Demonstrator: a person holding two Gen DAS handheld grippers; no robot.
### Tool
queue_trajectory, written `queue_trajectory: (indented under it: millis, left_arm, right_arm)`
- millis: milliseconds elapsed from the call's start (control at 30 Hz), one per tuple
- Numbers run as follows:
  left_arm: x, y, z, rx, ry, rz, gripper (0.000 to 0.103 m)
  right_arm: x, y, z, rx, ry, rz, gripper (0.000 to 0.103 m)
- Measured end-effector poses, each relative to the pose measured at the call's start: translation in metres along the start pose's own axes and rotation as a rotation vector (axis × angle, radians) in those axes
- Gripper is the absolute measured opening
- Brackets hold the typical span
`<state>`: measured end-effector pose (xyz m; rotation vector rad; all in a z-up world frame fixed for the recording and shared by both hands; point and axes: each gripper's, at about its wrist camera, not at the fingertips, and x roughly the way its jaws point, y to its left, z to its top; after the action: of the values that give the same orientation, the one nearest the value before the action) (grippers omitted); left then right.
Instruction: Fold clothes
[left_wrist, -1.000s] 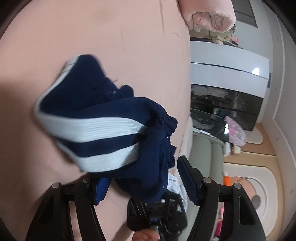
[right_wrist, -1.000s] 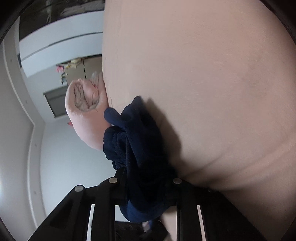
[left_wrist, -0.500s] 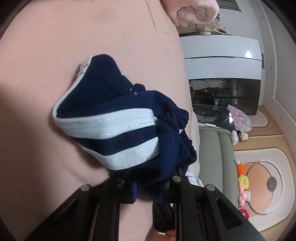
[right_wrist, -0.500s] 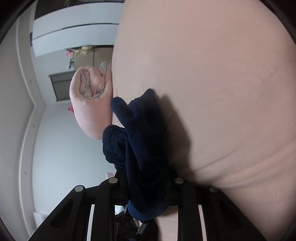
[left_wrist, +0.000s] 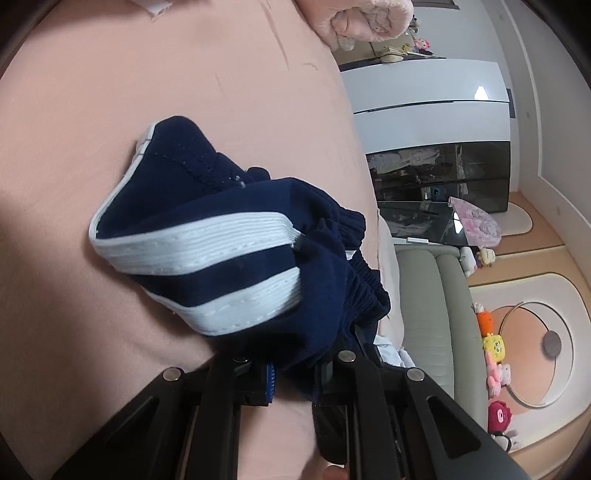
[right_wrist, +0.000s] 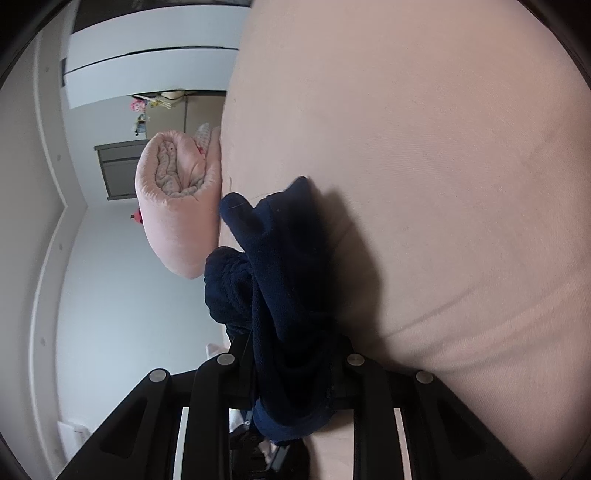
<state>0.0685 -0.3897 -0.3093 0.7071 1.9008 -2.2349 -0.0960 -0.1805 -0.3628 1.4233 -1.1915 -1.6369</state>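
The navy garment (left_wrist: 236, 236) with white stripes lies bunched on the pink bed (left_wrist: 110, 92), soft and light (it will sag). The left tool (left_wrist: 295, 373) and right tool (right_wrist: 291, 384) are both clenched on its thick edge, a good place to hold

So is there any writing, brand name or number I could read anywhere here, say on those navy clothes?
None can be read.
Navy garment with white stripes: no label or print showing.
Pink patterned item by the dark cabinet: too small and blurred to tell.
Toys on the floor: no legible text.
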Motion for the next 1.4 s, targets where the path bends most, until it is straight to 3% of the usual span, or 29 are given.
queue_trajectory:
  millis: [200,533,633,800,933,1167,1267,1400]
  left_arm:
    - [0.000,-0.001,0.003,-0.021,0.003,-0.041,0.012]
    - [-0.011,-0.018,0.006,0.057,0.004,-0.063,0.012]
    - [-0.017,-0.032,0.012,0.113,-0.013,-0.065,0.012]
    - [-0.030,-0.056,0.027,0.157,-0.036,-0.112,0.012]
    - [-0.047,-0.067,0.043,0.199,-0.068,-0.105,0.012]
    - [-0.099,-0.094,0.082,0.270,-0.191,-0.143,0.012]
    - [-0.131,-0.108,0.099,0.322,-0.263,-0.126,0.012]
    - [-0.162,-0.109,0.119,0.314,-0.325,-0.115,0.012]
  right_arm:
    - [-0.009,-0.003,-0.007,0.029,-0.001,0.041,0.021]
    - [-0.018,0.012,-0.021,-0.003,-0.021,0.047,0.022]
    - [-0.016,0.037,-0.027,-0.107,-0.022,0.011,0.022]
    - [-0.010,0.098,-0.047,-0.420,-0.048,-0.107,0.022]
    - [-0.003,0.139,-0.058,-0.570,-0.049,-0.116,0.022]
    - [0.036,0.207,-0.081,-0.740,0.058,-0.074,0.022]
    - [0.066,0.240,-0.092,-0.785,0.164,-0.065,0.022]
    - [0.099,0.285,-0.111,-0.880,0.258,-0.067,0.022]
